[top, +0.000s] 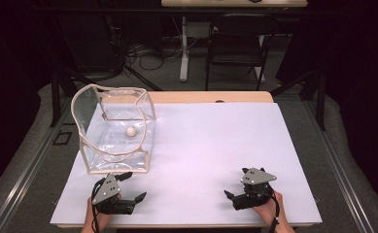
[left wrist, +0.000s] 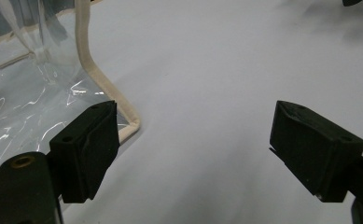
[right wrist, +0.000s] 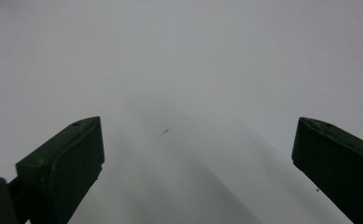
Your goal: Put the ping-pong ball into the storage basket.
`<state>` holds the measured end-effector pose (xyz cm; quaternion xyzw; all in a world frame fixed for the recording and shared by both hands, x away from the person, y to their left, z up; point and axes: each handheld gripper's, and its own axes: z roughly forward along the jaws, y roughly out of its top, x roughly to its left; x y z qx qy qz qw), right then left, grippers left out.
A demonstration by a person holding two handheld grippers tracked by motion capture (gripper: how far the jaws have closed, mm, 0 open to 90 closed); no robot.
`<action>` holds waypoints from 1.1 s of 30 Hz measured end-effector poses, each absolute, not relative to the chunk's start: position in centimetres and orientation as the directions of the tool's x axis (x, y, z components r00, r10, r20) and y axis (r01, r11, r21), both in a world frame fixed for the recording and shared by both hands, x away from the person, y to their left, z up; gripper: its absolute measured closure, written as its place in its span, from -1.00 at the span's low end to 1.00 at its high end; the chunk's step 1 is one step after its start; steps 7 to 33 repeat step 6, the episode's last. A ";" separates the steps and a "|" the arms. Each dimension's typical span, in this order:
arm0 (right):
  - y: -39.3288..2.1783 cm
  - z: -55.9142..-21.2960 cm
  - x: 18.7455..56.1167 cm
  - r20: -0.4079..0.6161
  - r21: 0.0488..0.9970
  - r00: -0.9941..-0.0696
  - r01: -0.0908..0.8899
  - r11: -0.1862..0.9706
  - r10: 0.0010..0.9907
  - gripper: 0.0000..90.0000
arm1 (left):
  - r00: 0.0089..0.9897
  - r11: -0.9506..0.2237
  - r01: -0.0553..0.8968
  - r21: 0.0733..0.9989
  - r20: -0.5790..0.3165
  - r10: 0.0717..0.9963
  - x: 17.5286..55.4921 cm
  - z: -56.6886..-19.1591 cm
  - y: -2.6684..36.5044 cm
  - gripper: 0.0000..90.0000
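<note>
Clear plastic bag (top: pixel 113 131) with cream trim stands open at the desk's (top: pixel 215 145) far left, small white ball (top: pixel 130 131) inside; in the left gripper view the ball is cut off at the frame edge and only the bag's near corner shows. Left hand-held gripper (top: pixel 132 187) is jaws wide, empty, just beside that corner. Right hand-held gripper (top: pixel 236 183) is also wide and empty, well apart over bare desk.

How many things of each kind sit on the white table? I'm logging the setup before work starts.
Clear bag with cream trim: 1
White ball, inside the bag: 1
Grippers, left gripper and right gripper, both open and empty: 2
Total: 4
</note>
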<state>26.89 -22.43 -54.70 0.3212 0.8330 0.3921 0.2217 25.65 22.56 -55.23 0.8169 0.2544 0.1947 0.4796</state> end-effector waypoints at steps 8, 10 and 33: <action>-22.5 -54.6 26.8 -0.126 0.799 -0.695 0.352 0.488 0.708 -0.96 | 0.801 -0.435 0.239 0.868 0.077 0.594 25.9 -55.3 22.6 -0.64; -22.5 -54.6 26.8 -0.126 0.799 -0.695 0.352 0.488 0.708 -0.96 | 0.801 -0.435 0.239 0.868 0.077 0.594 25.9 -55.3 22.6 -0.64; -22.5 -54.6 26.8 -0.126 0.799 -0.695 0.352 0.488 0.708 -0.96 | 0.801 -0.435 0.239 0.868 0.077 0.594 25.9 -55.3 22.6 -0.64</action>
